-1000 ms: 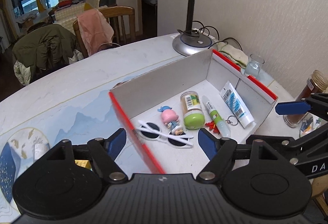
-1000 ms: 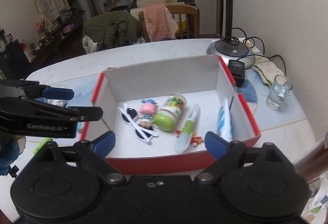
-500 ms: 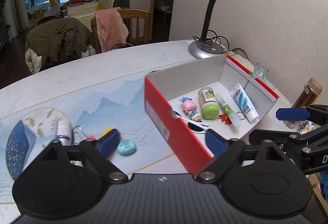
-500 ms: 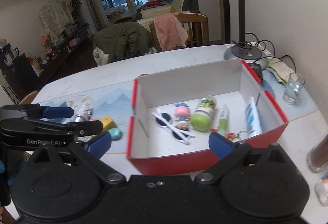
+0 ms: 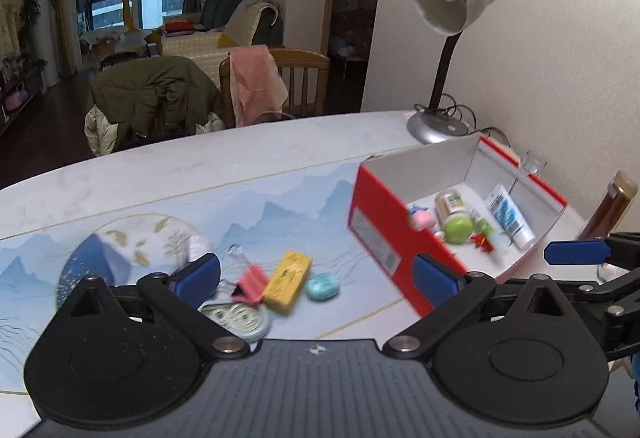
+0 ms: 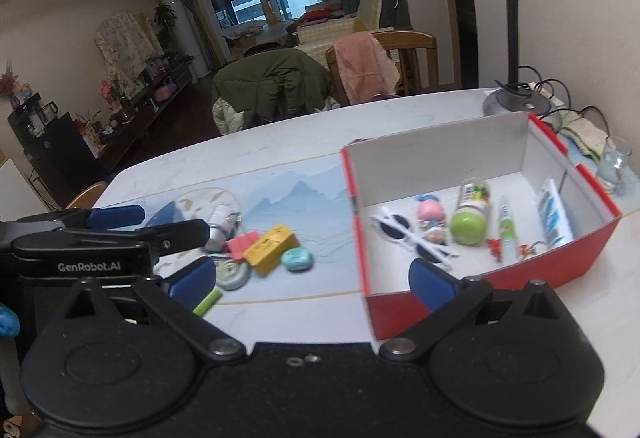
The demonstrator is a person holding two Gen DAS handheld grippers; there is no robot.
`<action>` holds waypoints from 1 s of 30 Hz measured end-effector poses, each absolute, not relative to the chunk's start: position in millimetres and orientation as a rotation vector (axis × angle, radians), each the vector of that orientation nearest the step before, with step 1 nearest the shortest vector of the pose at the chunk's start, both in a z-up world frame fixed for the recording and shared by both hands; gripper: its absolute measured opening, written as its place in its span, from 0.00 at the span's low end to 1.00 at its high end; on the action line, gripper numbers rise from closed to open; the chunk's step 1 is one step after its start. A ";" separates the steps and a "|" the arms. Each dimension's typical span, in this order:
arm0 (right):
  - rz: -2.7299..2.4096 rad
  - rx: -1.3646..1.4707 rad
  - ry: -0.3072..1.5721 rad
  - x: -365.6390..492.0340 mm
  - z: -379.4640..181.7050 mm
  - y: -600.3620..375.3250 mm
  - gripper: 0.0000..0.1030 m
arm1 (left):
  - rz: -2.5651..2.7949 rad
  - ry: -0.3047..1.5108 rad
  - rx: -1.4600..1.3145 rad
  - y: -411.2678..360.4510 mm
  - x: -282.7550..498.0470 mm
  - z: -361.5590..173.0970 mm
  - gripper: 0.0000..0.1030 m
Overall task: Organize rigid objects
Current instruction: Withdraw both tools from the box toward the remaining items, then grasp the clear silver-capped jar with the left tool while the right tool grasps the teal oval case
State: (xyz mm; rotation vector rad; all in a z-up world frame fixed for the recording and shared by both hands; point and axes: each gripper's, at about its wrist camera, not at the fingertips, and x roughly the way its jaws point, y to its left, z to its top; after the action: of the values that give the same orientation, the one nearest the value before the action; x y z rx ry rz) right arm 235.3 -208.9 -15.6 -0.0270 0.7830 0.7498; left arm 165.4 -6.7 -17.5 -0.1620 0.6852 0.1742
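Note:
A red box (image 5: pixel 384 234) (image 6: pixel 492 278) with white inside holds white sunglasses (image 6: pixel 404 234), a pink doll (image 6: pixel 430 215), a green-capped bottle (image 6: pixel 468 222), a slim tube (image 6: pixel 505 222) and a toothpaste tube (image 6: pixel 554 217). Left of it on the table lie a yellow block (image 5: pixel 287 282) (image 6: pixel 270 248), a pink binder clip (image 5: pixel 250 284), a teal case (image 5: pixel 322 286) (image 6: pixel 297 260) and a round tin (image 5: pixel 236 318) (image 6: pixel 230 274). My left gripper (image 5: pixel 316 278) is open and empty above these loose things. My right gripper (image 6: pixel 312 278) is open and empty, near the box's front left corner.
A desk lamp (image 5: pixel 440 37) stands at the back by the wall. A drinking glass (image 6: pixel 612 165) and a brown jar (image 5: pixel 612 209) stand right of the box. A white tube (image 6: pixel 220 224) and a green stick (image 6: pixel 208 300) lie at the left. Chairs with clothes stand behind the table.
Both grippers have pulled back and to the left, away from the box. The loose things left of the box have come into view. Both stay open.

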 end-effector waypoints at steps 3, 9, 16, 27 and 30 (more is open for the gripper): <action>0.748 -0.049 0.774 224.0 -19.2 -193.6 1.00 | 0.183 0.697 -0.202 12.6 159.9 -21.4 1.00; 0.770 -0.117 0.771 205.5 -26.6 -161.3 1.00 | 0.241 0.680 -0.217 51.9 150.6 -25.8 1.00; 0.760 -0.179 0.799 206.7 -41.8 -126.3 1.00 | 0.281 0.682 -0.253 87.5 153.3 -41.7 1.00; 0.792 -0.220 0.844 231.3 -73.0 -86.2 0.99 | 0.330 0.763 -0.321 127.3 182.3 -84.6 1.00; 0.785 -0.260 0.855 238.9 -83.2 -75.6 0.96 | 0.328 0.779 -0.312 132.0 192.0 -94.7 1.00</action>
State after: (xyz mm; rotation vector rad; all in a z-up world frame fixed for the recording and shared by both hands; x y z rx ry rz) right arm 238.9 -75.6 -83.2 -0.2599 0.8551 0.7845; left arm 192.0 132.0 -94.7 -0.3120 0.7793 0.3278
